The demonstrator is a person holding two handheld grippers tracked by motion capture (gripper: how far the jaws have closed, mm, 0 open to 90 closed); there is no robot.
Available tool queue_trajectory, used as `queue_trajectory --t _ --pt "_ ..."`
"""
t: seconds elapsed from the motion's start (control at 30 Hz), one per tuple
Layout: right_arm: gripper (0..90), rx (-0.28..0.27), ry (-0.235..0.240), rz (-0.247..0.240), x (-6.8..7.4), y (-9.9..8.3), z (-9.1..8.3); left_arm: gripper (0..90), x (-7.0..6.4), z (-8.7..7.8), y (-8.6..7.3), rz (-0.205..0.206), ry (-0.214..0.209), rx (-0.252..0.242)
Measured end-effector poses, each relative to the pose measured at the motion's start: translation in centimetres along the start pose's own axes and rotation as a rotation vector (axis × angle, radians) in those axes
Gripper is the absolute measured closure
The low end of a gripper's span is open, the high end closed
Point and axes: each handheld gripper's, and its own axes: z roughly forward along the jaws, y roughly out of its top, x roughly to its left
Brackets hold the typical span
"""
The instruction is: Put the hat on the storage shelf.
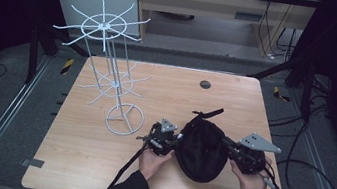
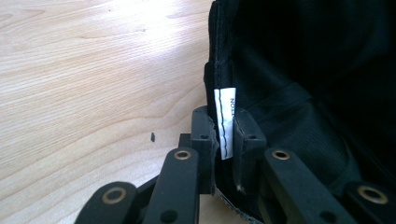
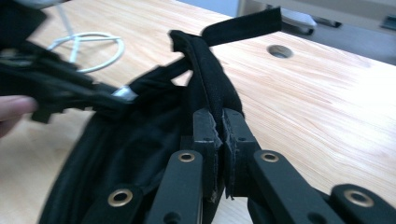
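Cap: black cap (image 1: 202,150) lies upside down, opening up, on the near right part of the wooden table (image 1: 82,152), between the two grippers; a strap sticks out at its far end.
Left gripper: left gripper (image 1: 176,137) at the cap's left rim; in its own view the jaws are pressed together on the rim, with a white label (image 2: 225,122) pinched between them.
Right gripper: right gripper (image 1: 226,142) at the cap's right rim, jaws clamped on the rim's edge in its own view.
Stand: white wire stand (image 1: 109,70) upright on the table's left half, ring base near the left gripper, apart from the cap.
Table hole: round hole (image 1: 205,84) near the far edge.
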Motion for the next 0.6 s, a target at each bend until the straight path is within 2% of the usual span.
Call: queue_trajectory --t 0.13,0.3,0.5,0.57,0.6 --pt "85.6 -0.012 0.058 -0.027 0.9 -0.4 0.0 80.5 0.3 0.6 -0.1 -0.013 0.005 0.003" --pt "85.6 -0.018 0.097 -0.048 1.6 -1.1 -0.1 80.4 0.5 1.5 -0.1 -0.025 -0.01 -0.001" --pt "85.7 -0.015 0.059 -0.055 1.5 -1.2 -0.3 78.2 0.7 1.5 0.1 -0.01 -0.027 -0.005" --pt "85.7 -0.018 0.034 -0.046 1.4 -1.1 -0.4 71.4 0.7 1.0 0.1 -0.005 -0.031 0.008" --pt "85.7 -0.021 0.021 -0.044 1.3 -1.0 -0.5 66.6 0.7 0.6 0.2 0.016 -0.032 0.011"
